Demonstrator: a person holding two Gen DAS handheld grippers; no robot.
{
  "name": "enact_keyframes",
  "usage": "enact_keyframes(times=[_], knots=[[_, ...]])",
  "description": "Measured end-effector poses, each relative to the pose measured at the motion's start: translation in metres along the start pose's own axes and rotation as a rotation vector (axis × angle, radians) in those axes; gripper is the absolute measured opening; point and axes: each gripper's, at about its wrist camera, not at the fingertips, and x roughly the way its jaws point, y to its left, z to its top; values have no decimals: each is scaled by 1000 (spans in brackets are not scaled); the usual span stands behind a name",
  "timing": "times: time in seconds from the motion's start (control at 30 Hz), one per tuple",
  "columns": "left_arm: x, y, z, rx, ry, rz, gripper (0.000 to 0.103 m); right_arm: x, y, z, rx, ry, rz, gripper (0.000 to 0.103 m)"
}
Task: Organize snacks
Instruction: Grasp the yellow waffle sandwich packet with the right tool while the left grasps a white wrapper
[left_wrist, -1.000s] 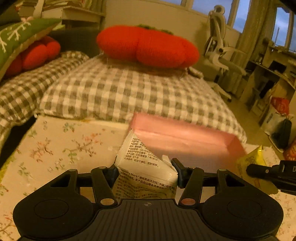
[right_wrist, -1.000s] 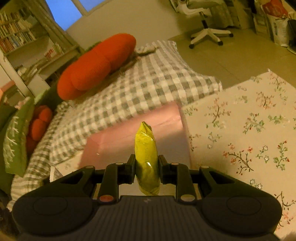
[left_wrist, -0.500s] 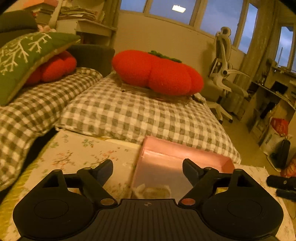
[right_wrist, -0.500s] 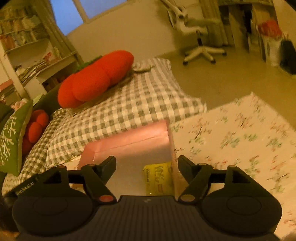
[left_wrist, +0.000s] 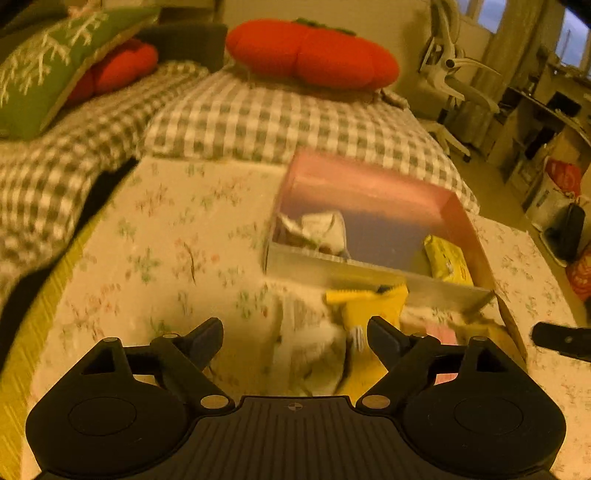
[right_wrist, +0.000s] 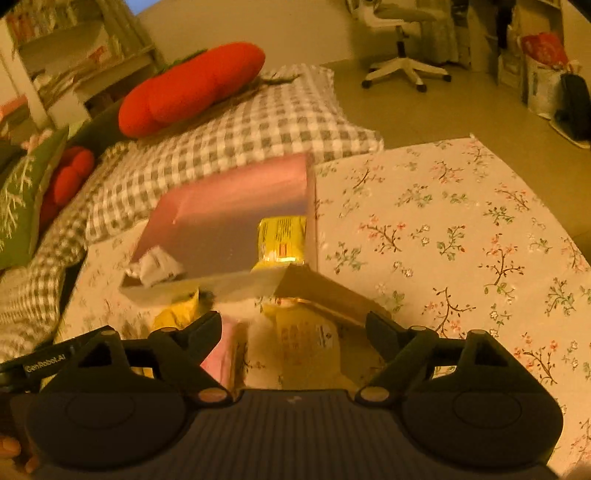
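Both drops done. 1 s ago the left gripper (left_wrist: 294, 338) was clamped on the white packet (left_wrist: 320, 232) and the right gripper (right_wrist: 293, 330) on the yellow packet (right_wrist: 283, 240); now both sets of fingers are spread wide with nothing between them.

Where things are:
- White packet lies crumpled inside the pink box (left_wrist: 373, 184), at the box's near-left corner, about 12 o'clock from the left gripper.
- Yellow packet lies flat against the box's right wall, at 12 o'clock in the right wrist view, 1–2 o'clock in the left.
- Box sits on the floral cloth (right_wrist: 461, 229), far edge near the checked bedding (left_wrist: 277, 122).

Both grippers are pulled back to the near side of the box, over a pile of loose snacks (left_wrist: 369, 299) (yellow, white, pink wrappers, blurred) just in front of the box's near wall.

Judgement: two items filed, task is mid-way. Pile below is the next source; each gripper is open and roughly above a candidate.
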Motion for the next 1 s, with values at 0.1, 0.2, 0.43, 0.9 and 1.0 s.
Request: enact_keyframes(times=[0.1,0.2,0.43,0.9,1.0], knots=[[-2,3,-6,-30,15,13,86,4,1,-4,-7,46,-12,76],[-5,-2,-7,-12,-2,33,86,2,0,-7,-4,68,3,76],[5,-11,-12,35,35,9,87,16,-8,-14,-3,136,-44,77],[30,-7,-12,49,85,48,87,37,4,-17,-84,172,-92,68],[34,-9,-11,63,75,56,87,41,5,-16,-89,172,-110,64]])
